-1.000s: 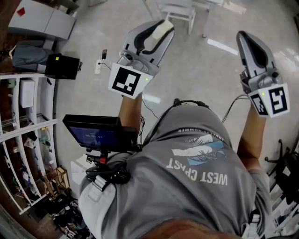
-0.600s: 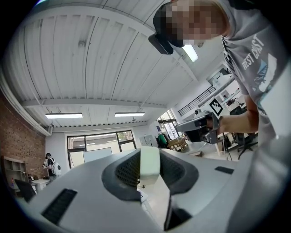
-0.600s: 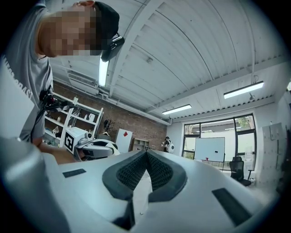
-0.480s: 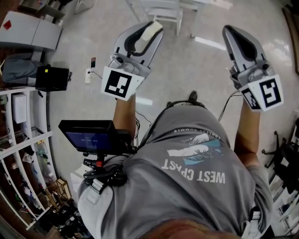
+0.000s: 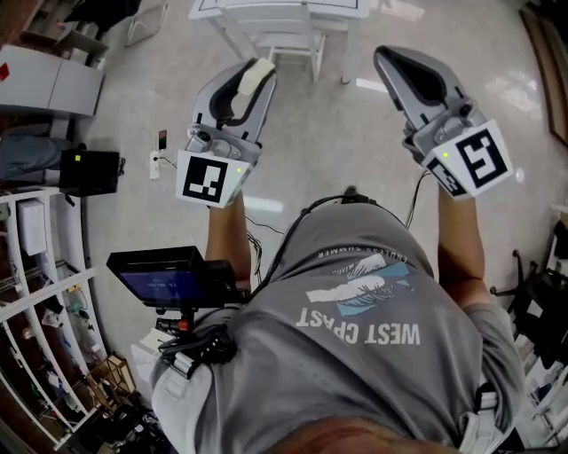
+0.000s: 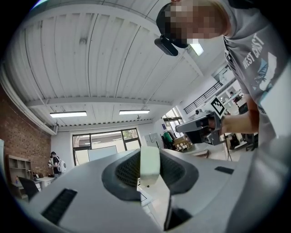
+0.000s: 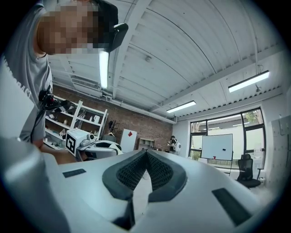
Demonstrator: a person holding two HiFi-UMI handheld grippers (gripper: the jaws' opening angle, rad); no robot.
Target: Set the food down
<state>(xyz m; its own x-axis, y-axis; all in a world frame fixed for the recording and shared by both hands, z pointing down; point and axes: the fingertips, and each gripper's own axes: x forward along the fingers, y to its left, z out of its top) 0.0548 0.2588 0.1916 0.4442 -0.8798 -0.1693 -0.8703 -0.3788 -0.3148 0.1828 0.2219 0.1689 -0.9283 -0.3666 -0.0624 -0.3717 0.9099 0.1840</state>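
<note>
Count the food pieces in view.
1. A pale food block is clamped between the left tongs. The right tongs are shut with nothing in them. More food could be out of frame.

Open floor (image 5: 328,124) lies ahead; white table (image 5: 266,9) beyond, shelves (image 5: 49,293) left.

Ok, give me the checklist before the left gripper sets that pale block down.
1. Grip: pale block clamped in left gripper: ok.
2. Spare hand: right gripper shut, empty, apart from the left: ok.
3. Surface directly under the block: not ok, only floor below.
4. Target: white table ahead of both grippers: ok.
5. Table top free for landing: cannot tell, only its edge shows.
</note>
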